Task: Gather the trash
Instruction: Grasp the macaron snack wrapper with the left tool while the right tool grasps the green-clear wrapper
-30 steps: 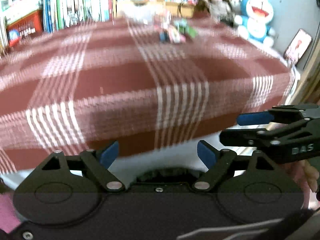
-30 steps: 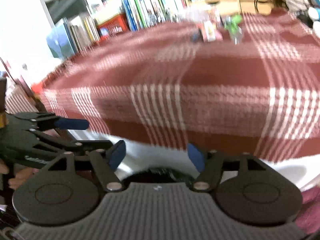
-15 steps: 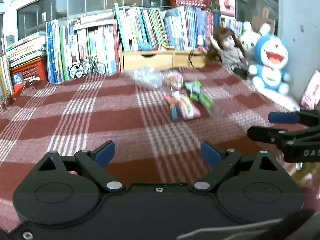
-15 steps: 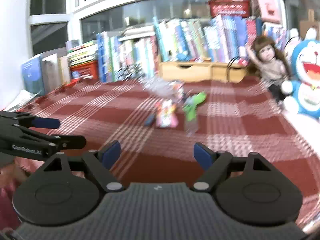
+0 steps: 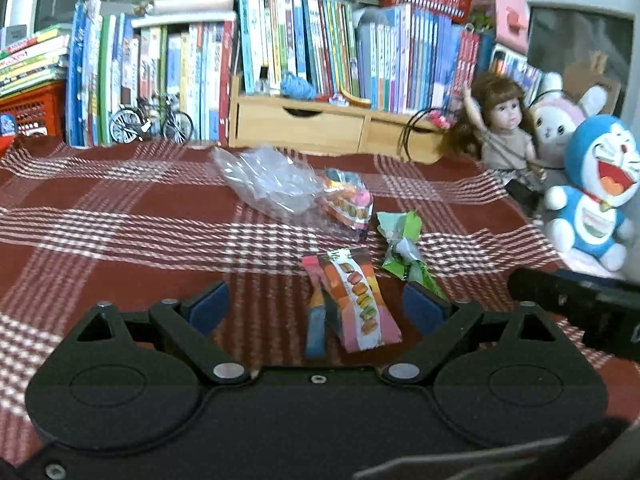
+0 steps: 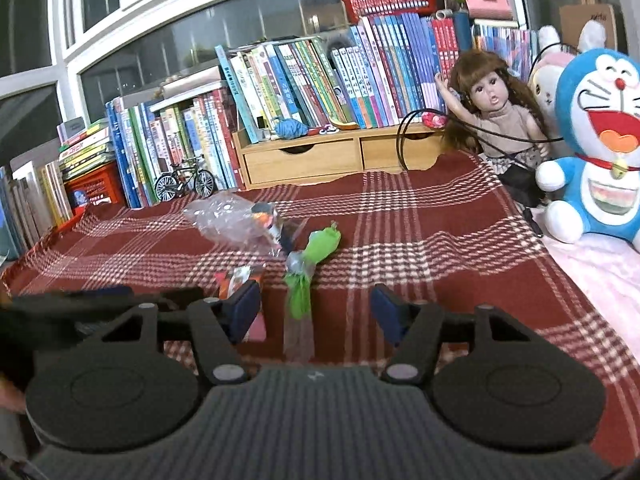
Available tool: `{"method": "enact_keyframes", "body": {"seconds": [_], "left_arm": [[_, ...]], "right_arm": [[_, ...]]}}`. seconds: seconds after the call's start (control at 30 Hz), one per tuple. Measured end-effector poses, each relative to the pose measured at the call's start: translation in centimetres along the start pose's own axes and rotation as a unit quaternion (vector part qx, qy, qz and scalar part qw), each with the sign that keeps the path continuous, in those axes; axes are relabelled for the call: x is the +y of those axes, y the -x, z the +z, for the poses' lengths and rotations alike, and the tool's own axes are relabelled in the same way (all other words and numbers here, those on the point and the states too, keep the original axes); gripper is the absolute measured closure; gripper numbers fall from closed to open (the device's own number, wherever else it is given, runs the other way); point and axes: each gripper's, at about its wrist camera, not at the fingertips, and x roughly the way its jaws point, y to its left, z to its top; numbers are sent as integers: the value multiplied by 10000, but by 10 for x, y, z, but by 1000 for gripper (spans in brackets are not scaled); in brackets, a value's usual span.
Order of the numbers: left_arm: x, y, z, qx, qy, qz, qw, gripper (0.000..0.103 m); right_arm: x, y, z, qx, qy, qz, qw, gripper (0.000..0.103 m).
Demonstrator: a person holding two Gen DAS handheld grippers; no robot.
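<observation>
Crinkly clear plastic, a bag, lies farthest left and back on the red checked cloth of the bench. Right of it sits a glossy macaron-print wrapper, flat and oblong, its long axis running away from me, straight between the wide, empty jaws of my left gripper. Further right a twisted green wrapper lies lengthwise ahead of my right gripper, whose jaws have just been closing yet stand apart, pads touching nothing. Each hand has its own piece nearest; I judge both need only a forward, downward reach.
</observation>
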Motion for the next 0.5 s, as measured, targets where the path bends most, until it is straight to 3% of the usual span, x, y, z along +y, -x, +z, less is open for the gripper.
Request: {"method": "enact_keyframes", "body": {"seconds": [0.27,0.43,0.5], "left_arm": [[-20,-50,-3,153,-115,211,9996,19],[-16,-62,-6,308,34,144,9994,54],[-15,-59,-6,209,-33,223,9995,58]], "right_arm": [[-23,-51,22,315,-354,102,9988,33],[-27,-81,26,573,-559,234,9965,33],[-25,-92,26,670,-589,253,9957,33]]}}
